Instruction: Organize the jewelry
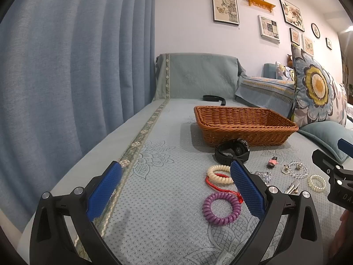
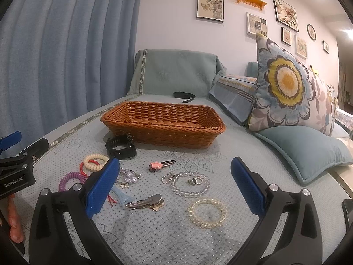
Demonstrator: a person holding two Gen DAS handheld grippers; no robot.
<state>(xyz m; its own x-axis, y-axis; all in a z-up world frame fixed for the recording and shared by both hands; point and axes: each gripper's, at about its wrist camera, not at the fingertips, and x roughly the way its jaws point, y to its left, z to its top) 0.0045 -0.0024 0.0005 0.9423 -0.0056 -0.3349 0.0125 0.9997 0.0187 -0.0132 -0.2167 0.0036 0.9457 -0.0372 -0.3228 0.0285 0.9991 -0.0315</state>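
A brown wicker basket (image 1: 245, 125) (image 2: 163, 123) stands on the sofa seat. In front of it lie a black watch (image 1: 232, 152) (image 2: 121, 147), a cream coil band (image 1: 219, 174) (image 2: 95, 161), a purple coil band (image 1: 221, 208) (image 2: 71, 180), a red cord (image 1: 222, 187), a clear bead bracelet (image 2: 190, 183), a pale yellow bead bracelet (image 2: 207, 212), a silver hair clip (image 2: 144, 201) and a pink clip (image 2: 159, 165). My left gripper (image 1: 176, 190) is open, hovering left of the pile. My right gripper (image 2: 175, 187) is open above the bracelets, holding nothing.
A blue curtain (image 1: 66, 77) hangs at the left. A flower cushion (image 2: 286, 88) and a plain teal cushion (image 2: 308, 152) lie at the right. A black strap (image 2: 184, 96) lies behind the basket. The sofa's front edge runs along the left.
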